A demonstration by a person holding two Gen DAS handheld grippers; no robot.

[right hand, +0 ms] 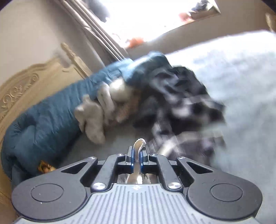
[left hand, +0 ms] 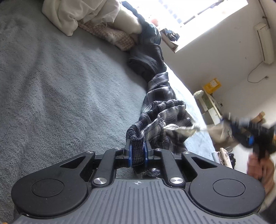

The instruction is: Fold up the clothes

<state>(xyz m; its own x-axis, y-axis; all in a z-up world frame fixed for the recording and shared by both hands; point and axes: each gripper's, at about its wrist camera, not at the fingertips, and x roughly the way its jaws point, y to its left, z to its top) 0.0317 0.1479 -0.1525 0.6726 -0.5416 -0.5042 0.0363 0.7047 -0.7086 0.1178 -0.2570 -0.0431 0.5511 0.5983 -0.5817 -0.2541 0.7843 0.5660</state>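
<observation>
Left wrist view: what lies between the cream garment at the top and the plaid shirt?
A pink knit piece, then a black garment, along the grey blanket's edge, between cream garment and plaid shirt.

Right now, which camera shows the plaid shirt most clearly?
The left wrist view: the plaid shirt is sharp there, bunched along the bed edge, with one fold clamped in the left tongs. The right wrist view shows it only as a dark, motion-blurred mass.

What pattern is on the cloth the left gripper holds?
Dark grey-and-white plaid shirt; clearest in left wrist view.
</observation>
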